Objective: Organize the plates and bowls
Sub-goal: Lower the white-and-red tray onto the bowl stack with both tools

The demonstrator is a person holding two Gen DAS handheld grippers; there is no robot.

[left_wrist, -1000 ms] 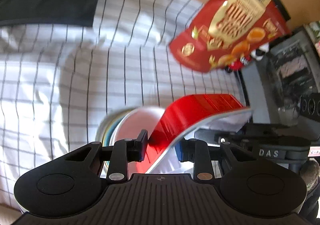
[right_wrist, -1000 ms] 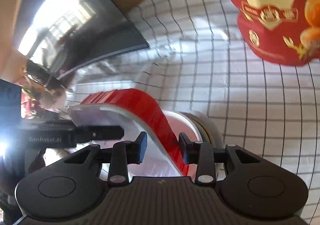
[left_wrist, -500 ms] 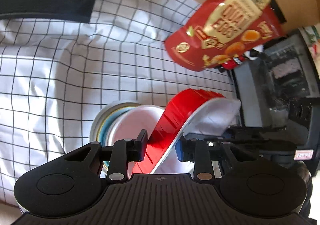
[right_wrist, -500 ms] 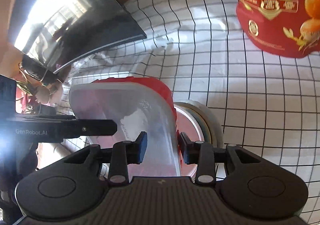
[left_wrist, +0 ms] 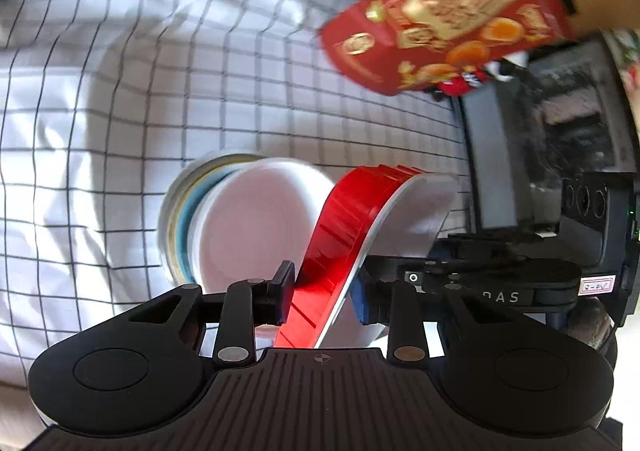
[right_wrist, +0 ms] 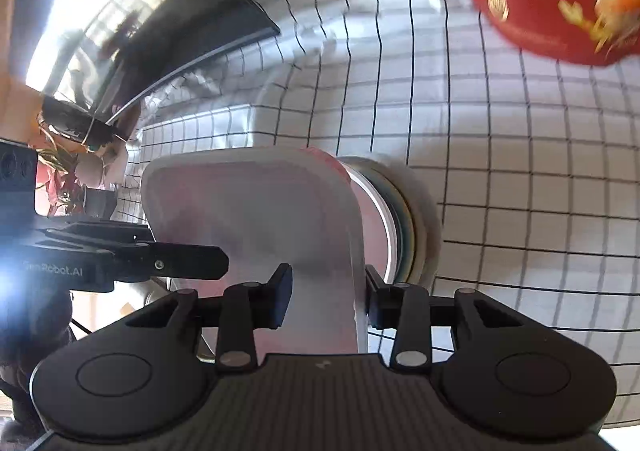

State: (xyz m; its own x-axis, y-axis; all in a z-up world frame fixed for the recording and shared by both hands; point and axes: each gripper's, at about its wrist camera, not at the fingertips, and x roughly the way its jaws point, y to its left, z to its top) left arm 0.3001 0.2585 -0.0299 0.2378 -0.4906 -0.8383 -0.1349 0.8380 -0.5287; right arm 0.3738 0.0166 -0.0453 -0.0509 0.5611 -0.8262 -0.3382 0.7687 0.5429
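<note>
On the table (left_wrist: 120, 99) with its white black-gridded cloth, a stack of round plates and bowls (left_wrist: 224, 219), white on top, sits mid-frame. Above it, tilted on edge, hangs a square plastic dish, red outside and white inside (left_wrist: 352, 219). Left gripper (left_wrist: 322, 297) fingers clamped on one rim; right gripper (right_wrist: 326, 297) fingers have just been opening, rim between them, left pad looks clear. Risk: with one side slackening, the tilted dish may swing or slide off-centre onto the stack.
</note>
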